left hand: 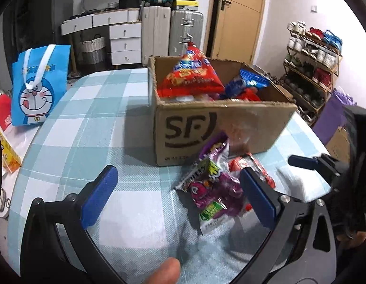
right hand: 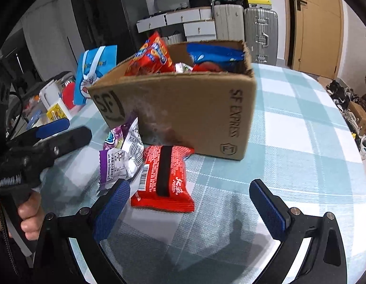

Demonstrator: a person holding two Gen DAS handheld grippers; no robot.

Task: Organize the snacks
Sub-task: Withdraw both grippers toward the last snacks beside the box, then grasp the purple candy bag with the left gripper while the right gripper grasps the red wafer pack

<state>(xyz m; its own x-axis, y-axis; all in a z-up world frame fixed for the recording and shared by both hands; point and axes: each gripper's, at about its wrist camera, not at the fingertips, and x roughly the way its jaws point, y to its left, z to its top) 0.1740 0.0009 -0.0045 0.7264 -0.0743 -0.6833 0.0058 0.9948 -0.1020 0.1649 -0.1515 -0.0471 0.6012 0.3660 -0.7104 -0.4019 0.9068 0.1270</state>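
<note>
Both grippers, left [left hand: 178,198] and right [right hand: 190,210], gape empty. The red pack [right hand: 164,177] overlaps the purple packs [right hand: 119,156] beside the box [right hand: 183,108]; a careless pinch could drag both.

My left wrist camera sits low over the checked table [left hand: 71,127], looking forward between its own fingers at the front of the cardboard box [left hand: 190,127], fairly near. My right wrist camera looks from the other side at the same box [right hand: 183,108], seeing its long side and one corner, also close. Both views share the box, the loose snack packets [left hand: 213,184] in front of it [right hand: 145,163], the blue cartoon bag [left hand: 39,85] [right hand: 94,75] and the suitcases [left hand: 185,32] behind [right hand: 261,33].
</note>
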